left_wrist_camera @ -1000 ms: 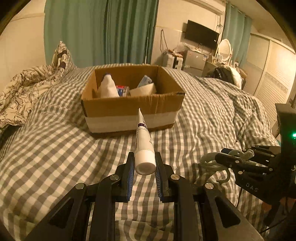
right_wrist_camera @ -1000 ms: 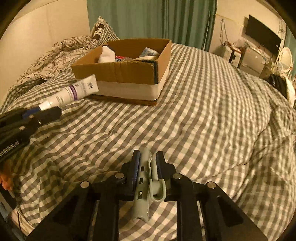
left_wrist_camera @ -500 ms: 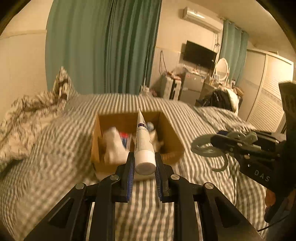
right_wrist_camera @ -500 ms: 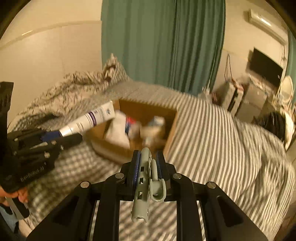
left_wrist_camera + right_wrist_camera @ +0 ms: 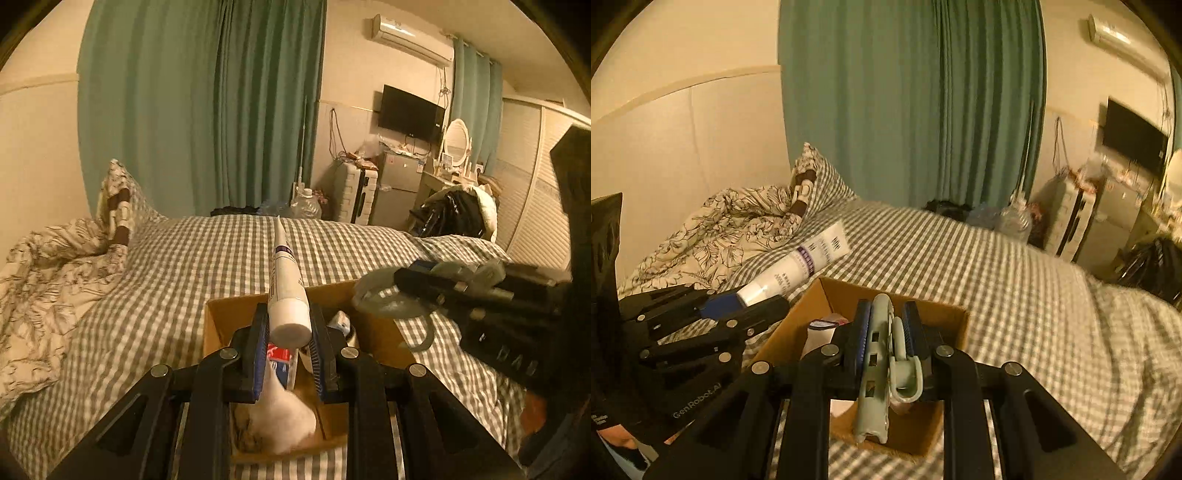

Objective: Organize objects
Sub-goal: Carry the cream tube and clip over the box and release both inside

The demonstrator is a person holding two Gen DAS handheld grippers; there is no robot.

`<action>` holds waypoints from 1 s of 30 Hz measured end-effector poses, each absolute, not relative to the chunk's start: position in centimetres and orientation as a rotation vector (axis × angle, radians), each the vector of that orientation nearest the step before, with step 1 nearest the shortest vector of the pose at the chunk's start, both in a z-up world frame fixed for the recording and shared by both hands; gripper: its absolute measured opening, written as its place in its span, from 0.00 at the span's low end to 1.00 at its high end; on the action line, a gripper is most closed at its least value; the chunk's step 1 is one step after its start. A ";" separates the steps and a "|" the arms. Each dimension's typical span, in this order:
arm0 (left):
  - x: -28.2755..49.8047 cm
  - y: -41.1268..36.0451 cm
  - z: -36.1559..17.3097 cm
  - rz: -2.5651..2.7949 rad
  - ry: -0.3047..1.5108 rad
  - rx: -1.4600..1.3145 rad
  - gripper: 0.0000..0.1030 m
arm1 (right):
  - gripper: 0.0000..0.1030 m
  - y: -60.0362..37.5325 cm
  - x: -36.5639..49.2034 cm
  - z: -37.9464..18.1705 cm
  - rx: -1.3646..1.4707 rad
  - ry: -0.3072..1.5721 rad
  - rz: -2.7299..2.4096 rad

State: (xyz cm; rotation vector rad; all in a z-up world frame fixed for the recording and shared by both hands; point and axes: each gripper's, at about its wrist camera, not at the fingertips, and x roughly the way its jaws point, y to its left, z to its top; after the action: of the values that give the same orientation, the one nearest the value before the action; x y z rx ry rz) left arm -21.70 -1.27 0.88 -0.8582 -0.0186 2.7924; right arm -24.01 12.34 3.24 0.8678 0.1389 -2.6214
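My left gripper (image 5: 289, 325) is shut on a white tube with purple print (image 5: 286, 284), held cap end toward the camera above the open cardboard box (image 5: 236, 314). The tube also shows in the right wrist view (image 5: 798, 267), with the left gripper (image 5: 738, 306) beside the box (image 5: 955, 321). My right gripper (image 5: 885, 328) is shut on a pale green plastic clip (image 5: 877, 376), also above the box; it shows in the left wrist view (image 5: 424, 284) at the right. Inside the box lie a white bottle (image 5: 284, 417) and a red-labelled item (image 5: 280, 356).
The box sits on a grey checked bedspread (image 5: 1015, 277). A floral duvet (image 5: 40, 280) and a pillow (image 5: 809, 184) lie at the left. Green curtains (image 5: 207, 110), a fridge (image 5: 397, 192) and a dark bag (image 5: 454, 214) stand beyond the bed.
Both grippers have risen and moved forward from in front of the box to directly above it, each keeping its object. The box now lies under the fingers.
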 end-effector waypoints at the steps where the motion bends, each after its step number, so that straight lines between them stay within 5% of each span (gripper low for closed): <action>1: -22.5 -1.2 0.1 2.793 -0.022 -0.864 0.20 | 0.16 12.4 -24.8 2.4 0.887 0.121 -2.606; 14: -24.4 -0.8 -6.2 2.722 0.045 -0.983 0.23 | 0.22 13.5 -28.8 -3.3 0.928 0.022 -2.624; 17: -24.0 -0.4 -6.2 2.729 0.067 -0.986 0.47 | 0.44 14.0 -28.6 -2.7 0.913 0.023 -2.650; 19: -23.4 -0.3 -5.8 2.759 0.073 -0.956 0.73 | 0.48 14.5 -27.6 -1.7 0.887 0.035 -2.672; 26: -21.8 -0.2 -1.7 2.823 0.046 -0.930 0.81 | 0.62 16.5 -23.6 2.5 0.823 0.103 -2.760; 30: -19.7 -0.8 2.0 2.890 -0.012 -0.842 0.95 | 0.67 17.6 -20.9 5.6 0.763 0.117 -2.812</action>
State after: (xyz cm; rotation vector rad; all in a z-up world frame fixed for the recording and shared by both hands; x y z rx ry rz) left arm -19.65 -0.81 1.99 -0.8420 -0.0118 2.8900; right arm -20.92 17.57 5.56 0.7625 0.1166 -2.8119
